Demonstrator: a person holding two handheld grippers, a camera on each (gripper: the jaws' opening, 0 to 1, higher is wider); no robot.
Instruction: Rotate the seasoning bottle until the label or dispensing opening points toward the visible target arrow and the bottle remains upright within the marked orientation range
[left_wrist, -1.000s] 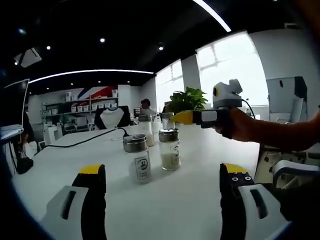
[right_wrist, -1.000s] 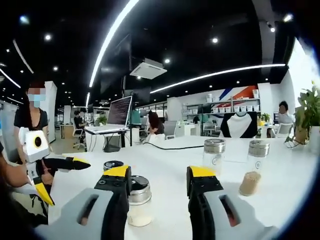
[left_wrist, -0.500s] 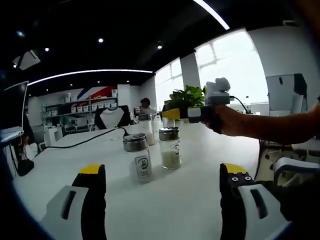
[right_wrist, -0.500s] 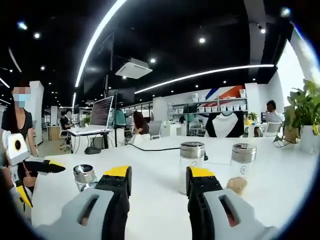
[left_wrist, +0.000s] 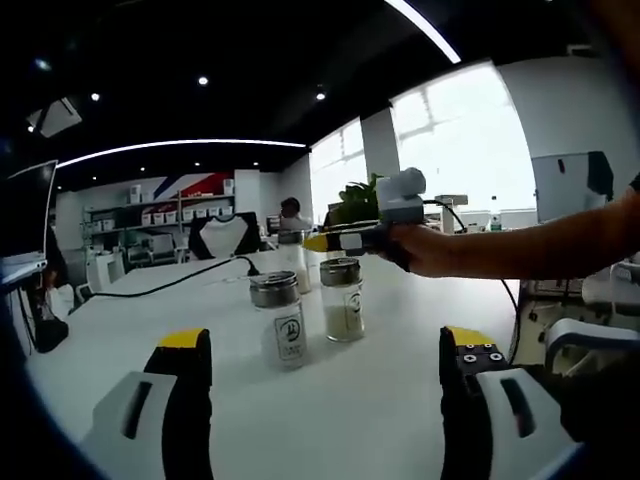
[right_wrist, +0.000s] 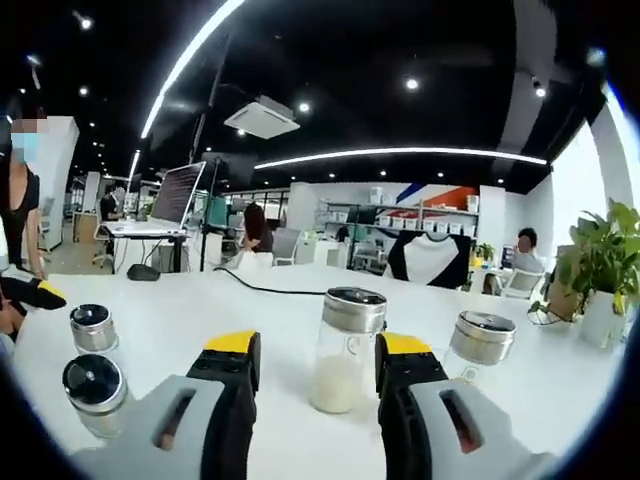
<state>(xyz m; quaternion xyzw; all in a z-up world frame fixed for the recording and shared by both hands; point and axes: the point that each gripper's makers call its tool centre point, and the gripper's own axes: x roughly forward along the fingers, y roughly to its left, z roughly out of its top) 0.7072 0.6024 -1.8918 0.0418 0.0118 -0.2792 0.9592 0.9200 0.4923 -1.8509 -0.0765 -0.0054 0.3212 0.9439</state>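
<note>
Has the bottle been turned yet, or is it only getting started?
Only starting. Nothing looks turned yet. In the right gripper view, the right gripper has its open jaws on either side of a bottle of white powder, not gripping it. The left gripper waits open, away from the other bottles. Still to do: grip, turn, leave upright. I see no arrow.

Clear seasoning bottle (right_wrist: 345, 350) — silver cap, white powder — on a white table (right_wrist: 200, 310); gripper (right_wrist: 315, 352) tips yellow.
</note>
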